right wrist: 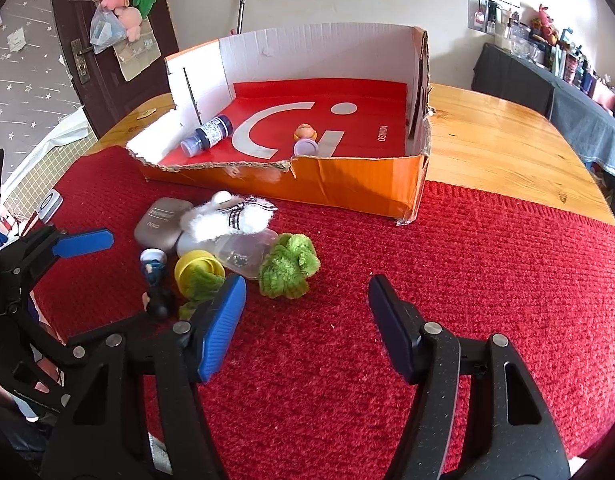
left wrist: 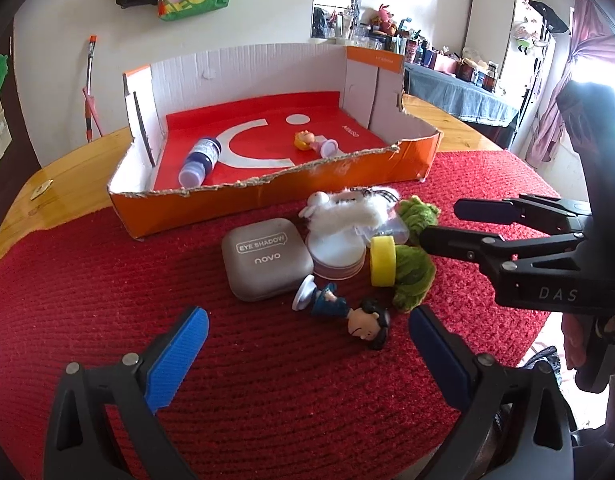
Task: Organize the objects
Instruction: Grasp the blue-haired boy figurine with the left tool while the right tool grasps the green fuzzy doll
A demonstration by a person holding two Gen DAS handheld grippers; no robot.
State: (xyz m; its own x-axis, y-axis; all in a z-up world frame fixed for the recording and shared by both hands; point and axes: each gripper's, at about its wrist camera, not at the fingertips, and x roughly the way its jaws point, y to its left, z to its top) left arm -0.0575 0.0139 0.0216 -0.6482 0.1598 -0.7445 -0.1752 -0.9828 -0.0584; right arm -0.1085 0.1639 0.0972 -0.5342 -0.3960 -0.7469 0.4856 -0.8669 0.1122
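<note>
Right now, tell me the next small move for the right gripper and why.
Probably ease the right gripper forward-left toward the green plush. Its jaws stand open with nothing between them, the plush lies loose on the red mat just ahead, and the orange box already holds a bottle and a figurine.

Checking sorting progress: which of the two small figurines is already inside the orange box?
The yellow-haired figurine with the lilac base lies inside the orange box. The dark-haired figurine in blue lies on the red mat outside it.
</note>
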